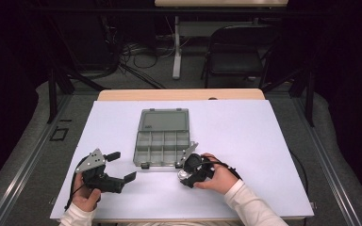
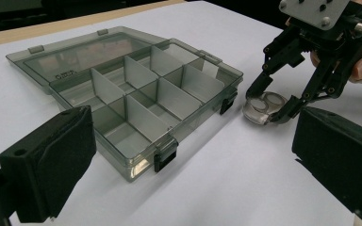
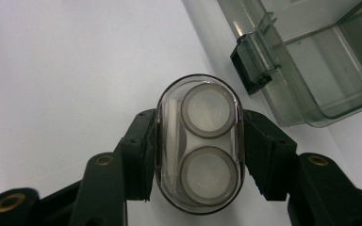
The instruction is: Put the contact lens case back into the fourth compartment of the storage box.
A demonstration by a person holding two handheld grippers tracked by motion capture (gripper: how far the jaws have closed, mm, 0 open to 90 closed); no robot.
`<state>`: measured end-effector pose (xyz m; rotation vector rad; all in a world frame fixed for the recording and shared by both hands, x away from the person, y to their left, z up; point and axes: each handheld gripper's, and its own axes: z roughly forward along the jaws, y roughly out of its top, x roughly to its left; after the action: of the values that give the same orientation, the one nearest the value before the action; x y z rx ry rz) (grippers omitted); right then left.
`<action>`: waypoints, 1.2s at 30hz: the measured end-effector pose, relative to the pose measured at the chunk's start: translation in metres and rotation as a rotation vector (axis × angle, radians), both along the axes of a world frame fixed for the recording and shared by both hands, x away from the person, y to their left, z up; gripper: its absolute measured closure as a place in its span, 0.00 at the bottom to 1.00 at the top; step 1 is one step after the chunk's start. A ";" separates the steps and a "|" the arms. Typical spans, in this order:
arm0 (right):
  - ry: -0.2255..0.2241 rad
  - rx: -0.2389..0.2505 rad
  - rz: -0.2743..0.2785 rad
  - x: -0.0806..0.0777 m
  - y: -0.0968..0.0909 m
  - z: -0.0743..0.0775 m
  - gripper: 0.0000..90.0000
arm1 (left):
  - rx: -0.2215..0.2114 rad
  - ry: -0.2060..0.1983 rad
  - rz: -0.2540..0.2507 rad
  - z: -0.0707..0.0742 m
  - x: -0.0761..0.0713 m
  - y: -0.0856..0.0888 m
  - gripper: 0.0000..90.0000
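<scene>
Centrally, the right gripper (image 3: 199,146) was clamped on a clear oval case (image 3: 199,143) holding 2 round discs, which rested on the white desk (image 1: 264,141) just beside the front corner of the open grey compartment box (image 1: 162,141). The left gripper (image 1: 122,165), jaws apart and holding nothing, lay well to the box's left.

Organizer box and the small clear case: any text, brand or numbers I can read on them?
Organizer box: small raised marking on the open lid, too blurred to read.
Clear oval case gripped by the right gripper: no text visible.
Nothing else legible.
</scene>
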<state>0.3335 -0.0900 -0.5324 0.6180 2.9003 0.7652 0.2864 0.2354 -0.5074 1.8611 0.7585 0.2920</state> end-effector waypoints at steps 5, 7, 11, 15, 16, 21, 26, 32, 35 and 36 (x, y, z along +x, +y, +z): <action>-0.004 0.008 -0.012 0.000 -0.001 0.003 0.54 | 0.004 -0.001 0.000 0.000 0.000 0.000 0.01; -0.003 0.010 -0.020 0.000 -0.002 0.004 0.54 | 0.004 -0.001 0.000 0.000 0.000 0.000 0.01; -0.005 0.012 -0.033 0.000 -0.003 0.007 0.54 | 0.000 -0.002 0.004 0.000 0.000 0.000 0.01; -0.011 0.015 -0.043 0.000 -0.004 0.009 0.54 | 0.002 -0.001 0.000 0.000 0.000 0.000 0.01; -0.008 0.014 -0.049 0.000 -0.003 0.010 0.54 | 0.002 0.000 -0.001 0.000 0.000 0.000 0.01; -0.010 0.009 -0.057 0.000 -0.003 0.014 0.54 | 0.001 -0.001 0.000 0.000 0.000 0.000 0.01; -0.001 0.006 -0.078 0.002 -0.004 0.017 0.54 | -0.003 -0.001 0.003 0.000 0.000 0.000 0.01; -0.016 0.000 -0.087 0.004 -0.003 0.023 0.54 | -0.004 -0.002 0.003 0.000 0.000 0.000 0.01; -0.022 0.004 -0.088 0.005 -0.002 0.026 0.54 | -0.004 -0.001 0.003 0.000 0.000 0.000 0.01; -0.020 0.007 -0.091 0.005 -0.002 0.028 0.54 | -0.005 -0.002 0.003 0.000 0.000 0.000 0.01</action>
<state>0.3388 -0.0922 -0.5049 0.7328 2.8299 0.7660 0.2862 0.2359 -0.5071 1.8552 0.7607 0.2935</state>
